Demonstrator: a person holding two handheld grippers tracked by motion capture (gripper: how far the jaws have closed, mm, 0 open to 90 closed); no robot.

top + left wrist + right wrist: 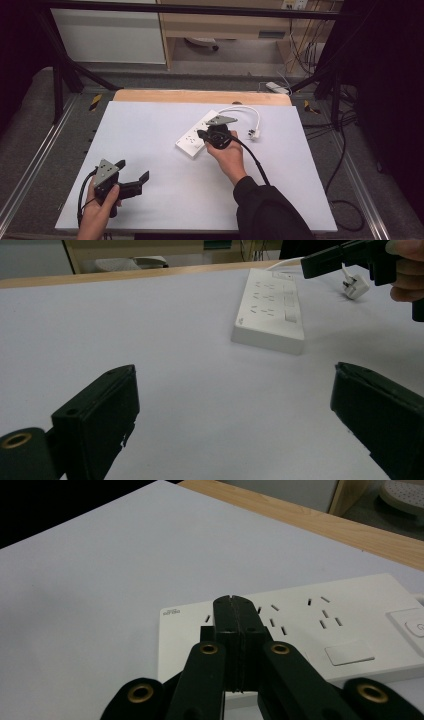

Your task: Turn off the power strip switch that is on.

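Power strip (196,137) lies flat on my tabletop (150,130); my right claw (233,605) hangs closed over it, my left claw (134,175) wide.

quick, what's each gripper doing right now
left gripper: open, empty, apart from the power strip
right gripper: shut, empty, tips over the power strip

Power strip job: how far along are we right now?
Done: the power strip lies flat on the white board, its plug loose beside it, not in any socket. In hand: the right claw, shut, is poised over the strip's end sockets near a rocker switch, probably about to press something. The left claw waits open, apart. Left: the press itself.
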